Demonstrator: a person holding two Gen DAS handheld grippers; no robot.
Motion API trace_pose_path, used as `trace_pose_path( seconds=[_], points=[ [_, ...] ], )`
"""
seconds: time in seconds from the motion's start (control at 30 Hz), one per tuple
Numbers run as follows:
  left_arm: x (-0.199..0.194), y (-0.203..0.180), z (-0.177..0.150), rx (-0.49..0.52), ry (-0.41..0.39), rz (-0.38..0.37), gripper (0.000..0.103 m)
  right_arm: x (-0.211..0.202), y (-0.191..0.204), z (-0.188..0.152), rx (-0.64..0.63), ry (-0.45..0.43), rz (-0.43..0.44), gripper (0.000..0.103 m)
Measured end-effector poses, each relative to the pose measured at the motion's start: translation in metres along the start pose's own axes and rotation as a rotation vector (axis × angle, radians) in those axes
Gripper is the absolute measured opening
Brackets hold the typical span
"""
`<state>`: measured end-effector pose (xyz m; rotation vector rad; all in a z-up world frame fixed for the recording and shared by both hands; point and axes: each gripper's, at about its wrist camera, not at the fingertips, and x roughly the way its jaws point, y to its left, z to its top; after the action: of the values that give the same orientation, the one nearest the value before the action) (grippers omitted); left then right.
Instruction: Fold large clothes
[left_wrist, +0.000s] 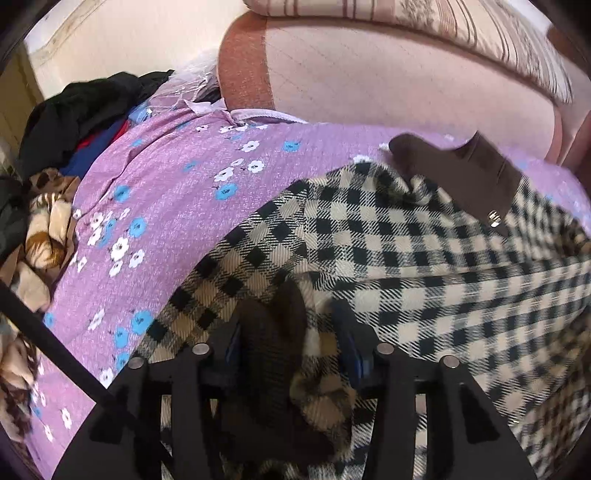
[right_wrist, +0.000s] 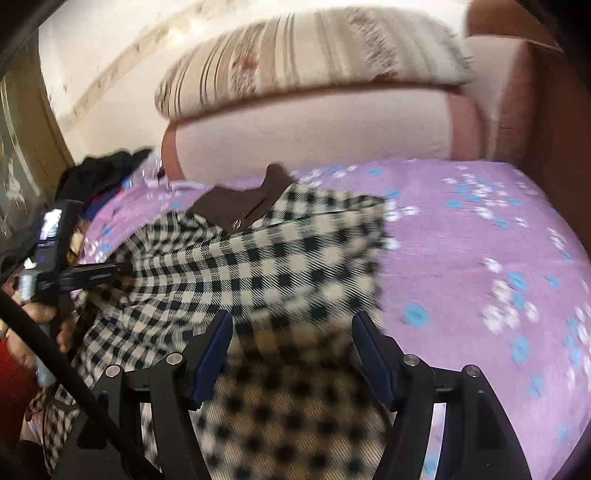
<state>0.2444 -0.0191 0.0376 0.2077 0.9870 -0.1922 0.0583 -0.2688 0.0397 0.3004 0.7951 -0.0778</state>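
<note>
Nearest in the left wrist view, the left tongs (left_wrist: 291, 332) stand partly open with a bunched fold of the checked coat (left_wrist: 424, 258) and its dark brown lining between the fingers (left_wrist: 349, 347); whether the pads press on the cloth cannot be told, as the fold hides them. In the right wrist view the right tongs (right_wrist: 291, 332) stand wide, their blue-padded fingers (right_wrist: 212, 354) on either side of a blurred stretch of the same coat, with clear gaps between pads and cloth. The coat, black and cream check, lies spread on a bed under a purple flowered sheet (right_wrist: 480, 229), toward the sheet's left side, its brown collar (right_wrist: 240, 205) with a small metal button at the far end. At the left edge of that view a hand (right_wrist: 44, 317) holds the other gripper's body. Beyond the coat, a heap of dark, blue and red clothes (left_wrist: 77, 118) sits at the far left of the bed. Behind everything stands a pink sofa (right_wrist: 314, 125) with a striped cushion (right_wrist: 306, 55) on top.
</note>
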Motion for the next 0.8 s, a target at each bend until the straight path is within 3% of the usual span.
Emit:
trace_pose_path(
  seconds=[0.17,0.3,0.53,0.7,0.8],
  points=[
    [-0.037,0.026,-0.009,-0.044,-0.051,-0.003,0.056,0.052,-0.006,0.007,-0.001,0.125,-0.161,0.068],
    [-0.063,0.045,-0.028,-0.027,-0.087,0.012,0.057,0.039,-0.038,-0.018,0.054,0.149,-0.222,0.068],
    [-0.097,0.091,-0.077,-0.118,-0.084,-0.018,0.058,-0.002,-0.093,-0.047,0.095,0.172,-0.455,0.07],
    [-0.126,0.137,-0.121,-0.254,-0.114,0.083,0.064,-0.041,-0.078,-0.052,0.104,0.089,-0.323,0.07],
    [-0.135,0.152,-0.144,-0.347,-0.127,0.073,0.069,-0.046,-0.046,-0.045,0.037,0.05,-0.266,0.07]
  ],
)
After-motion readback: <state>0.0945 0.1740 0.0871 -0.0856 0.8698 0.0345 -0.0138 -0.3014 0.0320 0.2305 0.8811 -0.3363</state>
